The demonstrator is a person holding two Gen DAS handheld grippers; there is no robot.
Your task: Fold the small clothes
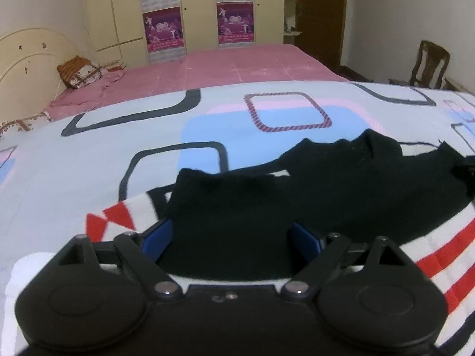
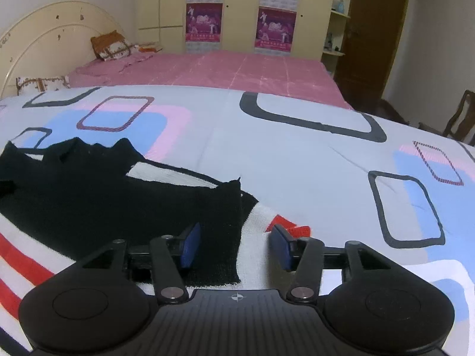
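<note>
A small knit garment lies on the patterned bedspread (image 1: 89,172). Its black part (image 1: 356,184) (image 2: 89,195) rests over a white part with red and black stripes (image 1: 439,255) (image 2: 23,267). My left gripper (image 1: 231,237) is low over the near left end, jaws wide apart. Black cloth fills the gap between its blue pads (image 1: 157,237), and I see no pinch. My right gripper (image 2: 237,246) stands open at the near right end. The black part's straight edge and some white knit lie between its pads (image 2: 190,246), untouched.
The bedspread (image 2: 297,163) spreads far beyond the garment. Behind it lies a pink sheet (image 1: 237,65) with pillows (image 2: 112,47) by the cream headboard (image 2: 44,35). A wardrobe with posters (image 1: 234,20) stands at the back, and a wooden chair (image 1: 427,62) and a brown door (image 2: 377,35) at the right.
</note>
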